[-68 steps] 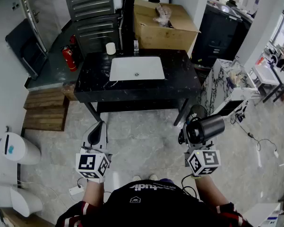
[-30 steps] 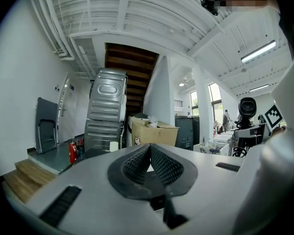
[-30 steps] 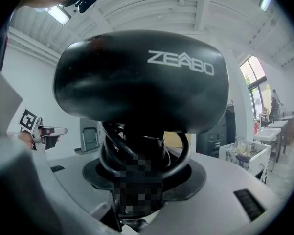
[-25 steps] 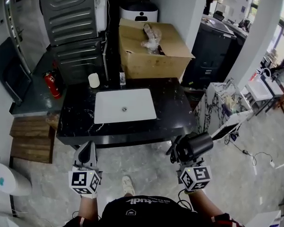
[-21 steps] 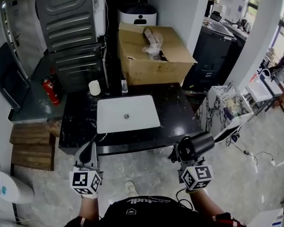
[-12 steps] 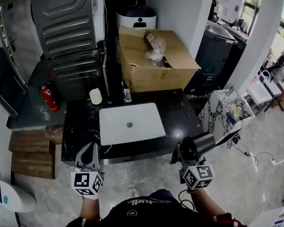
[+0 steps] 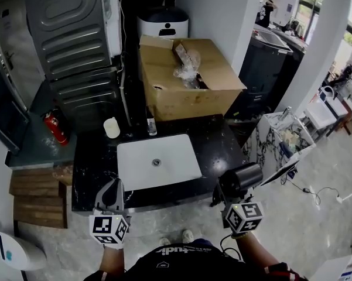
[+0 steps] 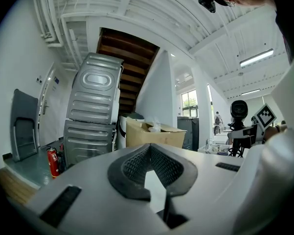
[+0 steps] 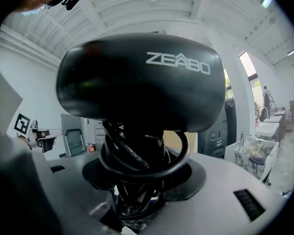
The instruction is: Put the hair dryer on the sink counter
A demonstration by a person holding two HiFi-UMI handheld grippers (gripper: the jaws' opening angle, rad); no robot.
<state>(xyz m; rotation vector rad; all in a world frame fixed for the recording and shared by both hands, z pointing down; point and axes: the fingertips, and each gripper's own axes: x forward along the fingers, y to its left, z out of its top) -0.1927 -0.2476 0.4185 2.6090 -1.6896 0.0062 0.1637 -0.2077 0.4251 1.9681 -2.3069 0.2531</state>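
The black hair dryer (image 7: 240,180) stands upright in my right gripper (image 7: 227,196), barrel on top, just off the front right corner of the black sink counter (image 7: 220,148). In the right gripper view the hair dryer (image 9: 139,80) fills the frame, its cord (image 9: 137,168) wound round the handle, and my right gripper (image 9: 134,204) is shut on that handle. My left gripper (image 7: 113,188) hovers at the counter's front left edge. Its jaws are shut on nothing, as the left gripper (image 8: 149,151) view shows. A white basin (image 7: 158,160) is set in the counter's middle.
A white roll (image 7: 111,127) and a small bottle (image 7: 150,125) stand at the counter's back. Behind it are an open cardboard box (image 7: 187,81) and a grey metal appliance (image 7: 70,34). A fire extinguisher (image 7: 53,127) and wooden steps (image 7: 38,189) lie left, a marbled cabinet (image 7: 281,139) right.
The person has walked up to the counter. Both grippers, earlier well short of it over the floor, are now at its front edge. The right one has kept hold of the hair dryer.
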